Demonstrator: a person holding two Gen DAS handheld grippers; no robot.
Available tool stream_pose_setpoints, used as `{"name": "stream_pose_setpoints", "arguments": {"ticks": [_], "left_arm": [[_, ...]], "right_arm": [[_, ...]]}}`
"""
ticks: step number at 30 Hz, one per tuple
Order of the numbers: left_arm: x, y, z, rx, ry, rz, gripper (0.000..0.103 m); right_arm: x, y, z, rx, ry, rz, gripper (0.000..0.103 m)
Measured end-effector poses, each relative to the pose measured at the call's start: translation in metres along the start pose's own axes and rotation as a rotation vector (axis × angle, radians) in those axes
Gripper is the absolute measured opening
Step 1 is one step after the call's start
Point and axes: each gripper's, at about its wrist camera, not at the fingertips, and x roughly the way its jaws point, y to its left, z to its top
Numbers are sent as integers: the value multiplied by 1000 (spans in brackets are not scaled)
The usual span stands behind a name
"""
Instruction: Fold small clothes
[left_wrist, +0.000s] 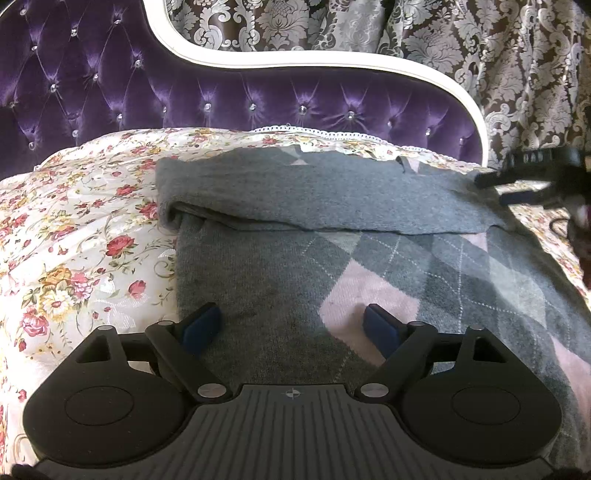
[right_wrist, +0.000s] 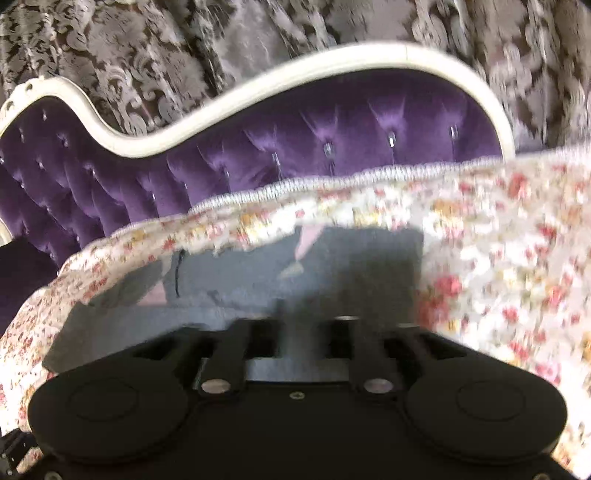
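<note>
A grey argyle sweater (left_wrist: 280, 280) with pink diamonds lies flat on the floral bedspread (left_wrist: 81, 236). A plain grey part is folded across its far end (left_wrist: 295, 192). My left gripper (left_wrist: 291, 326) hovers low over the sweater's near part, open, blue pads (left_wrist: 201, 326) wide apart with nothing between them. My right gripper (left_wrist: 489, 191) is at the sweater's far right corner, its fingers apart. In the blurred right wrist view the right gripper (right_wrist: 301, 330) stands open over the grey sweater (right_wrist: 240, 284), and no cloth is visibly pinched.
A purple tufted headboard (left_wrist: 258, 99) with a white frame (left_wrist: 332, 61) rises behind the bed. Brown and silver damask curtains (left_wrist: 517, 74) hang beyond it. The floral bedspread (right_wrist: 498, 258) spreads out on both sides of the sweater.
</note>
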Motion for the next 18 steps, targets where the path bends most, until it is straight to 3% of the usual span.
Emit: {"name": "stream_pose_setpoints", "arguments": {"ticks": [1,5,6,7,8,10,13,16,18], "left_arm": [[0,0,0,0,0,0,85],[0,0,0,1,0,1,86],[0,0,0,2,0,1,86],[0,0,0,2,0,1,86],[0,0,1,2,0,0,86],[0,0,0,2,0,0,86],[0,0,1,1,0,-1,86],[-1,1,1,-2,1,-5,86],[-2,4,3,-14,3,-16,85]], "right_arm": [[0,-2,-4,-1,7,-5,68],[8,-5,-18,-12,41,-11,66],[9,-6,-21,-11,49,-7,59],[10,-4,-22,-16,56,-4,41],[11,-1,-24,-32,56,-13,31],[9,6,-22,-64,48,-2,20],[-2,20,-13,-136,2,18,18],[-12,18,1,-163,-73,-60,18],[0,5,5,-124,-41,-113,20]]}}
